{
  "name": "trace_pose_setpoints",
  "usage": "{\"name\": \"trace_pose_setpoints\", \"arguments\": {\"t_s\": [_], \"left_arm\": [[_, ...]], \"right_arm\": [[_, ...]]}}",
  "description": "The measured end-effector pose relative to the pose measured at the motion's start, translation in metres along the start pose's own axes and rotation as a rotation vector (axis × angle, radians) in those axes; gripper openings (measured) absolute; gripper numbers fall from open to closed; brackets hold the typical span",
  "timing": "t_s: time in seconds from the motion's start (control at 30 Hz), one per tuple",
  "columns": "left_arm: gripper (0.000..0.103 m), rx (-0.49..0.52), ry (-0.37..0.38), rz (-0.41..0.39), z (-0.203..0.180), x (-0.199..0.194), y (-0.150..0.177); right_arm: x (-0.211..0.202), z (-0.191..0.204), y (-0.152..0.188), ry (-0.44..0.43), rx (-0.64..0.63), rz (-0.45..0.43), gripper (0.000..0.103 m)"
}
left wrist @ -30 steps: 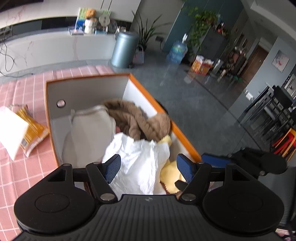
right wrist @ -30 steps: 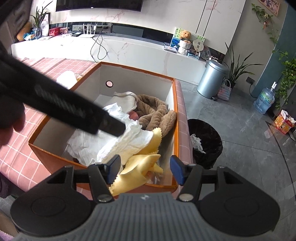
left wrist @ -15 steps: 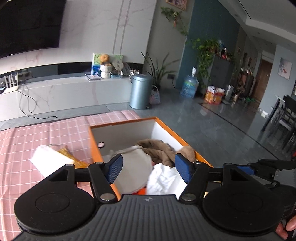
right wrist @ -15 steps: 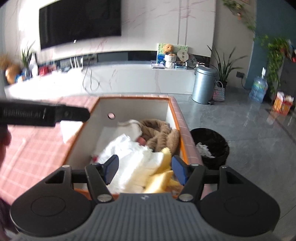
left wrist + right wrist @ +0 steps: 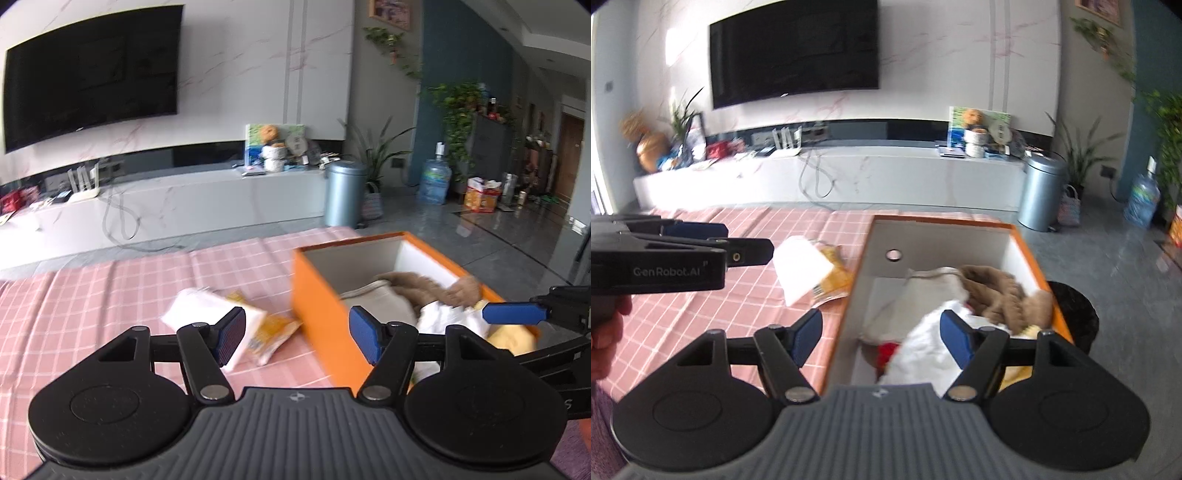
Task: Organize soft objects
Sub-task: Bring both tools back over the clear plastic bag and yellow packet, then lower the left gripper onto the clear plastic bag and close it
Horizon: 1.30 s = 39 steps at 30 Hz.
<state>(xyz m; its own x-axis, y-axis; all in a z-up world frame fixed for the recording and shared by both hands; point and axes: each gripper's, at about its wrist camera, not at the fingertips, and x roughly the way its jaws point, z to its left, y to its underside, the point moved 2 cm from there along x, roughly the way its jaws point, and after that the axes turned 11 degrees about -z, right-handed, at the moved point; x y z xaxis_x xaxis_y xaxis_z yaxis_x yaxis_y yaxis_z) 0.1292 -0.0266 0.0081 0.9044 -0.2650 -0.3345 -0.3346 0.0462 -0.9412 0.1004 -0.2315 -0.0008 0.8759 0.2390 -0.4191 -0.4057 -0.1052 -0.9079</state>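
Living room, pink checked tablecloth (image 5: 110, 295). Both claws have lifted clear of the orange box (image 5: 321, 295) at the table's right edge and now hang above it. Left gripper (image 5: 297, 338) and right gripper (image 5: 879, 338) stand apart, empty. Soft items, brown plush (image 5: 1001, 291) and white cloth (image 5: 923, 347), lie inside; the loading appears finished. Only the right view shows a red item (image 5: 888, 350), blurred. A white packet (image 5: 207, 306) remains outside, beside the box's left wall.

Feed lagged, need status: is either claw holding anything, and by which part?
Nothing held. Left claw and right claw are both open and empty, above the box.
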Motion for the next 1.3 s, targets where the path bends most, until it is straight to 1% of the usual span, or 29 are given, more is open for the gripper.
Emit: {"name": "trace_pose_setpoints", "arguments": {"t_s": [0.1,0.23,0.33,0.43,0.7,0.77,0.87,0.93,1.03,1.07,1.17,1.2,1.3], "left_arm": [[0.076,-0.039,-0.038,0.021,0.024,-0.002,0.008],[0.076,-0.073,-0.110,0.050,0.054,-0.001,0.017],[0.076,-0.101,-0.134,0.069,0.070,0.002,0.022],[0.076,-0.119,-0.128,0.088,0.084,0.008,0.029],[0.076,-0.171,-0.131,0.162,0.111,0.034,0.047],[0.076,-0.184,-0.134,0.175,0.116,0.042,0.049],[0.076,-0.180,-0.123,0.186,0.120,0.054,0.049],[0.080,-0.188,-0.112,0.197,0.124,0.062,0.049],[0.083,-0.250,-0.083,0.219,0.132,0.074,0.052],[0.084,-0.277,-0.079,0.225,0.136,0.079,0.053],[0.085,-0.337,-0.072,0.243,0.141,0.091,0.057],[0.086,-0.347,-0.069,0.248,0.141,0.096,0.057],[0.087,-0.351,-0.067,0.262,0.140,0.111,0.057]], "right_arm": [[0.012,0.020,-0.003,-0.034,-0.040,0.015,0.070],[0.034,0.048,-0.004,-0.060,-0.130,0.051,0.070],[0.054,0.063,-0.005,-0.070,-0.174,0.091,0.070],[0.076,0.073,-0.006,-0.082,-0.210,0.144,0.070],[0.134,0.095,-0.010,-0.124,-0.284,0.239,0.069],[0.152,0.098,-0.009,-0.117,-0.298,0.267,0.069],[0.176,0.098,-0.009,-0.107,-0.308,0.300,0.067],[0.190,0.096,-0.011,-0.105,-0.309,0.308,0.067],[0.209,0.089,-0.013,-0.100,-0.312,0.329,0.061],[0.215,0.087,-0.013,-0.100,-0.310,0.337,0.057],[0.230,0.082,-0.016,-0.103,-0.294,0.355,0.051],[0.235,0.081,-0.018,-0.102,-0.291,0.358,0.050],[0.246,0.079,-0.023,-0.102,-0.305,0.353,0.049]]}}
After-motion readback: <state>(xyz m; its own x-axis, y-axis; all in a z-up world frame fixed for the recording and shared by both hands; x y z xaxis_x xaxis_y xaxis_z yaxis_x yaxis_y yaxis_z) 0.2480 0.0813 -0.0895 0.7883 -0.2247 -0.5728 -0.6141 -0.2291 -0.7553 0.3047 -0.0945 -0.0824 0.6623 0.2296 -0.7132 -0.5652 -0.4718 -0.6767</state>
